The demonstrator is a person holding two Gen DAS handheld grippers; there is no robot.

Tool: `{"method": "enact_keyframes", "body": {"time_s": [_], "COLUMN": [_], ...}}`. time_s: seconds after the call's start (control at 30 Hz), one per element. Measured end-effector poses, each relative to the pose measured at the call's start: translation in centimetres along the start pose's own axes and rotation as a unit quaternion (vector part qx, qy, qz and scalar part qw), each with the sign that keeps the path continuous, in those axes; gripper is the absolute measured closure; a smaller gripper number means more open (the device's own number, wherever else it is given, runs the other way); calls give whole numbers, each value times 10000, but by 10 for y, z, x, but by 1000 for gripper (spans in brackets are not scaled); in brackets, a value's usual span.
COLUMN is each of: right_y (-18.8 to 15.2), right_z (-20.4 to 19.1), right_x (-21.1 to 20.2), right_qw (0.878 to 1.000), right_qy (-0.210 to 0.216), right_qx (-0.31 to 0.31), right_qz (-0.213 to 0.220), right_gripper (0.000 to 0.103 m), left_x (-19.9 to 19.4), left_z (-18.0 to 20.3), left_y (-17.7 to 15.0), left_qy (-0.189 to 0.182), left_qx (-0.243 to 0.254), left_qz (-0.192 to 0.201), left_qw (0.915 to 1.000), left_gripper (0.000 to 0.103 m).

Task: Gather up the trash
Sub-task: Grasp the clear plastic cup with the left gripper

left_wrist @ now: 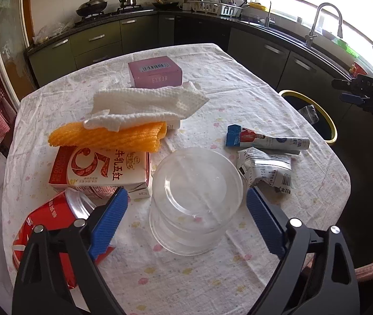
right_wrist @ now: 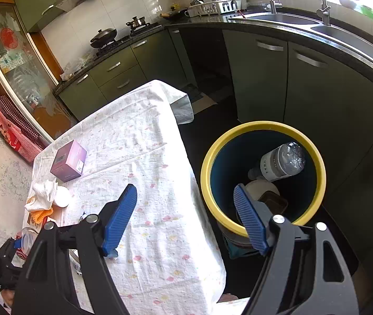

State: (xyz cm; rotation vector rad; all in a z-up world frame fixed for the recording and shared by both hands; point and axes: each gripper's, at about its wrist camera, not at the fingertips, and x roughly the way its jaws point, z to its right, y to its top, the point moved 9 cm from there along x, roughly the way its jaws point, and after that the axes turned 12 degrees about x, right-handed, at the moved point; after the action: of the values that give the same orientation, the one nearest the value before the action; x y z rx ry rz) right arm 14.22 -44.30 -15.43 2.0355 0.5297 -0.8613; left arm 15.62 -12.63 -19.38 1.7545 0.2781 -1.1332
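While the left hand-held gripper (left_wrist: 186, 204) hangs wide open, a finger on either side of the clear plastic tub (left_wrist: 195, 199) at the desk's (left_wrist: 239, 78) near edge, that tub looks light, slick and easily crushed. Take it gently across its walls. Off to the right, the right hand-held gripper (right_wrist: 185, 204) gapes empty by the yellow-rimmed bin (right_wrist: 315, 157).

The surface (left_wrist: 212, 84) wears a white cloth strewn with small pink and yellow flowers, and on it lie a pink box (left_wrist: 155, 72), a white embossed paper towel (left_wrist: 144, 105), an orange ribbed foam net (left_wrist: 107, 136), a red-and-cream milk carton (left_wrist: 100, 169) and a red can (left_wrist: 47, 225). A clear plastic cup (left_wrist: 194, 199), a blue-and-white sachet (left_wrist: 262, 139) and a black-printed white wrapper (left_wrist: 265, 169) lie there too. The bin (right_wrist: 207, 162) is dark blue with a yellow rim.
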Motion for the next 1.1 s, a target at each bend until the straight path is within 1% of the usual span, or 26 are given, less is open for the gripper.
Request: {"method": "enact_keyframes", "body": {"time_s": [0.2,0.3,0.37,0.5,0.6,0.77,0.87,1.0,1.1], "right_y": [-2,-5,-6,-7,-7,-7,-6,-3,-3], "right_z": [0,2,5,9,10,14,22,41,60], "right_x": [4,7,8,8,7,3,-1,-12,-22], "right_qw": [10000,10000,9999,9999,9999,9999,9998,9993,9982], "right_qy": [-28,-56,-87,-104,-101,-101,-171,-321,-444], "right_qx": [-35,-22,-15,-12,-14,18,47,138,268], "right_qz": [-32,-76,-94,-118,-102,-64,-3,147,293], "right_gripper": [31,31,31,31,31,31,31,31,31], "left_x": [6,8,8,7,-2,-21,-33,-44,-44], "left_z": [-2,-1,1,5,10,19,27,48,74], "left_y": [-5,-5,-5,-3,3,19,33,64,90], "left_qy": [16,21,-60,-130,-152,-194,-306,-493,-680], "left_qx": [-22,8,-2,19,115,286,395,686,970], "left_qz": [-52,-74,-93,-45,73,271,394,603,754], "left_qw": [10000,10000,9999,9999,9998,9990,9980,9946,9901], "left_gripper": [20,27,38,41,42,42,42,41,41]}}
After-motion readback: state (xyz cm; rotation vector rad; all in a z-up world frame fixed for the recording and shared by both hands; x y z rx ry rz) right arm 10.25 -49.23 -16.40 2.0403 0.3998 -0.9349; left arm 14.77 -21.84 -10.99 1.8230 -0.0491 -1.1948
